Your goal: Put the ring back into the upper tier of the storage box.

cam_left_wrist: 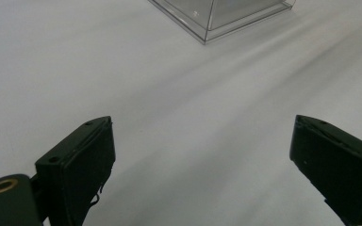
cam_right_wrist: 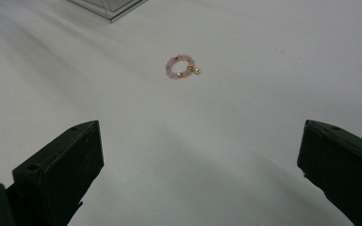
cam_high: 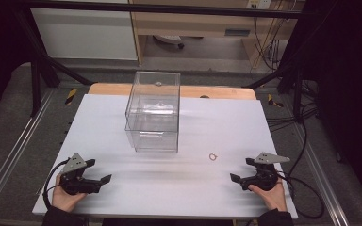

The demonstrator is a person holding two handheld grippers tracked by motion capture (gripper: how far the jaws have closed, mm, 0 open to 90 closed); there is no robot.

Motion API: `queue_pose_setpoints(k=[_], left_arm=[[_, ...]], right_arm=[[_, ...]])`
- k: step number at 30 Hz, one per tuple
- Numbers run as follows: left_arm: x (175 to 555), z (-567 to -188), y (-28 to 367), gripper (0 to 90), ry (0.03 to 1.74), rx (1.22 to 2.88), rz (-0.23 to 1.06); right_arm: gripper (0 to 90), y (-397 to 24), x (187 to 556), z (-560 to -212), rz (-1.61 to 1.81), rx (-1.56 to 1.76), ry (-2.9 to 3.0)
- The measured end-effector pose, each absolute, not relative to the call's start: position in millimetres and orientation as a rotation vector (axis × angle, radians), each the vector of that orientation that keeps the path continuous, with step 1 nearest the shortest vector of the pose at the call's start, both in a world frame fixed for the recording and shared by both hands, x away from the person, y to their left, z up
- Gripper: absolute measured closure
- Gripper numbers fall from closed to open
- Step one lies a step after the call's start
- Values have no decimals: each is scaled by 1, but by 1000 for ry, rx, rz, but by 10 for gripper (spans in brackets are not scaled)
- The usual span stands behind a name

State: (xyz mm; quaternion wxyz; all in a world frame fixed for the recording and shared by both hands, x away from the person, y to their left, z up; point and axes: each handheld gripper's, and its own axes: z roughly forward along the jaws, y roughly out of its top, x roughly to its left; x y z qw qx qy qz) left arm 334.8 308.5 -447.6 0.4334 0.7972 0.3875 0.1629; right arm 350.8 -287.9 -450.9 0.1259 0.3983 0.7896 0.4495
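Work in hand: we take the small pink bead ring (cam_high: 213,157) as the thing to be picked up, since it lies nearest a gripper; the clear plastic box (cam_high: 153,110) is likely where it goes, though that is only our guess.

Bead ring, place: we see it flat on the white worktop (cam_high: 122,188), right of the middle, nearer the near edge than the far one, and apart from the box's near right corner.

Bead ring, make: in the right gripper view it is a loop of pink beads (cam_right_wrist: 179,67) with gold spacers and a tiny pearl charm on its right side. Being round, it has no long axis to line up with.

Right gripper (cam_high: 244,171): we see its jaws spread wide with nothing between them, resting low by the near right corner of the worktop.

Left gripper (cam_high: 100,172): likewise released and empty, near the near left corner, well apart from the ring.

Nearer hand: the right one, clearly.

Key relation: in the right gripper view the ring sits straight ahead of the jaws, a touch left of centre, with bare worktop between.

Next move, as we judge it: we carry the right gripper forward and low, straddle the ring, then close.

Risk: the ring is thin and flat, so the jaws may skate over it.
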Motion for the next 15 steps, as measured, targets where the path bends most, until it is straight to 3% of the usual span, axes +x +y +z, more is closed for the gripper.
queue_pose_setpoints(k=[15], left_arm=[[334, -450, 310, 69, 982, 1990, 402]], right_arm=[[17, -281, 352, -452, 1277, 1159, 2321]])
